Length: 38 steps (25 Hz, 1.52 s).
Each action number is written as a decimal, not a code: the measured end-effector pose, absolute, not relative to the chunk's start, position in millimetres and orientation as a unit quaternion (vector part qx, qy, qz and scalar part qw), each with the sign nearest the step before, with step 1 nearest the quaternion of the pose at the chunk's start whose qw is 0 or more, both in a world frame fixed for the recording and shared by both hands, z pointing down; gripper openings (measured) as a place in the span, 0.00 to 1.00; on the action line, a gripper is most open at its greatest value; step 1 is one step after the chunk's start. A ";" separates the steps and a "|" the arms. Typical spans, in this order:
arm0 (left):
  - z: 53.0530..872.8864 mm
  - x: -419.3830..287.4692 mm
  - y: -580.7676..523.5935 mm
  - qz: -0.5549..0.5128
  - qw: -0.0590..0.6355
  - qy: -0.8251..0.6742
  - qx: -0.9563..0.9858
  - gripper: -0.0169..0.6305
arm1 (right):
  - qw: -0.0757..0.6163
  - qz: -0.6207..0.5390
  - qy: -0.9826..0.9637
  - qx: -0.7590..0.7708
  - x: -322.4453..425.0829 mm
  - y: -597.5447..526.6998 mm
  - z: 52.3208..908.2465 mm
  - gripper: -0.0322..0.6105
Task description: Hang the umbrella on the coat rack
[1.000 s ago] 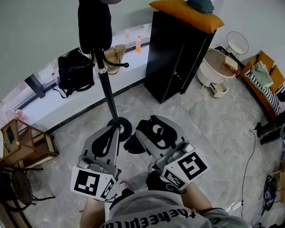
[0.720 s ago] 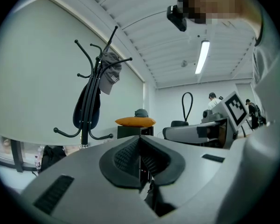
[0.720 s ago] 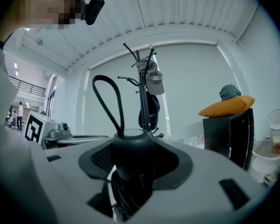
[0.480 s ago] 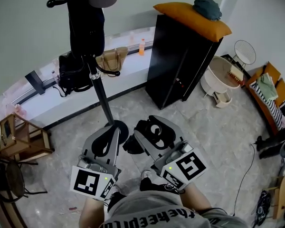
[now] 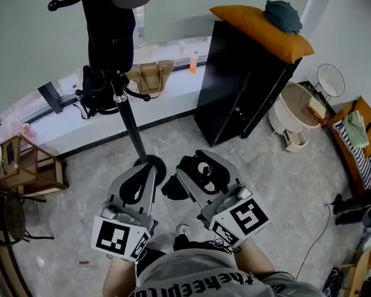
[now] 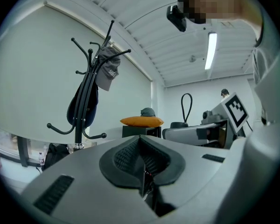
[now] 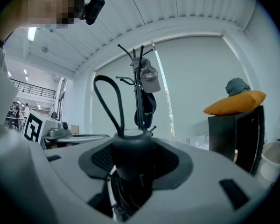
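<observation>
Right hand-held gripper [image 5: 201,169] clamps the umbrella [image 7: 130,148]; left hand-held gripper [image 5: 136,187] sits closed, empty. The limp strap [image 7: 119,108] may slip past the rack's [image 5: 131,132] crowded hooks.

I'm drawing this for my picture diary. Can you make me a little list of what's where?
right gripper: jaws shut on the umbrella, its strap loop sticking up
left gripper: jaws together, nothing between them
coat rack: upright ahead, with a grey cap and a dark item hanging on it
cabinet: black, with an orange cushion on top
umbrella hung up: not yet
</observation>
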<state>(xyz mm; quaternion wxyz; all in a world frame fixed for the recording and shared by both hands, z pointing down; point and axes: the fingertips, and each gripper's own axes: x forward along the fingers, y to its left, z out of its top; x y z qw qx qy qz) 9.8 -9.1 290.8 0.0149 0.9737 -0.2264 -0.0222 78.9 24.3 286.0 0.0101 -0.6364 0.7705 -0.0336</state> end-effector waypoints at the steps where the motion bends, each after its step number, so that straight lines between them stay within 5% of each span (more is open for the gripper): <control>1: 291.0 11.3 -8.3 -0.021 0.014 -0.231 0.973 0.05 | 0.010 -0.033 0.773 -0.633 80.9 24.4 286.5 0.39; 38: 294.8 21.0 -71.0 -0.004 0.022 -0.242 0.970 0.05 | 0.011 -0.056 0.769 -0.637 97.0 -40.7 295.7 0.39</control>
